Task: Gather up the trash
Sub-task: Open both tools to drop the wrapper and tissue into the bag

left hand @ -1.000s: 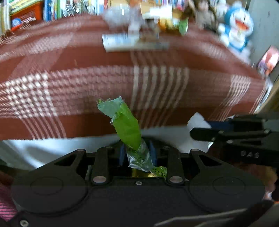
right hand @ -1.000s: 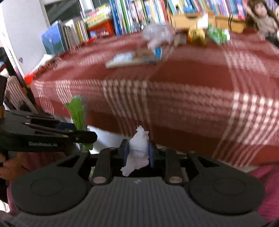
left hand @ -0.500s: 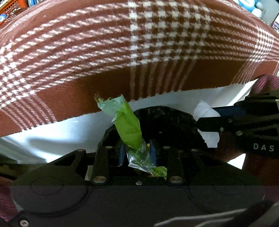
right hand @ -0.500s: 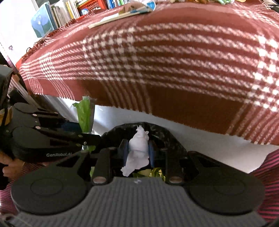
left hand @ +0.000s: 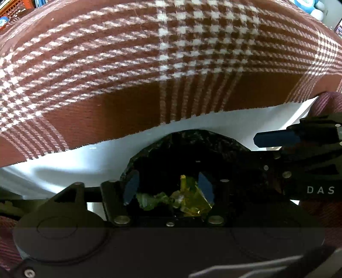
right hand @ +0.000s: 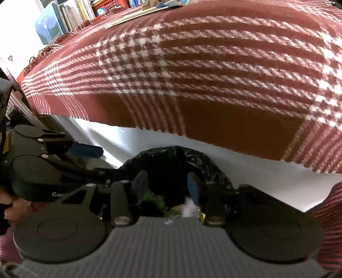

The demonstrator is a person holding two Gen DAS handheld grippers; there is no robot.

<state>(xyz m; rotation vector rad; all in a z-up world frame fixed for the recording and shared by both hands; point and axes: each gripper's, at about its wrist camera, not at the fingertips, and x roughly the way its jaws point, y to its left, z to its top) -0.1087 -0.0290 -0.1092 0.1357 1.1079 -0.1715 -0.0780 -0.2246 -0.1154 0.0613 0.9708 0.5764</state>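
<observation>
A black bin bag point(left hand: 192, 139) gapes below both grippers. My left gripper point(left hand: 168, 187) hangs over its mouth, jaws opening, nothing between the blue pads. Beneath it, inside the bag, lie a green wrapper point(left hand: 149, 200) and a yellow wrapper point(left hand: 192, 202). My right gripper point(right hand: 166, 186) is over the same bag point(right hand: 166, 154), jaws opening too, with nothing between them. A white tissue point(right hand: 189, 208) rests in the bag just under its right pad, beside the green wrapper point(right hand: 154, 198). Each gripper shows in the other's view: right gripper point(left hand: 263, 151), left gripper point(right hand: 100, 160).
A red and white plaid blanket point(left hand: 171, 64) covers the surface behind the bag, with a white side panel point(left hand: 85, 158) under its fringe. Books point(right hand: 64, 19) stand at the far left. A person's hand point(right hand: 8, 205) and red striped sleeves frame the edges.
Both grippers sank over the bag, then opened. The green wrapper left the left jaws and the white tissue left the right jaws; both now lie in the bag.
</observation>
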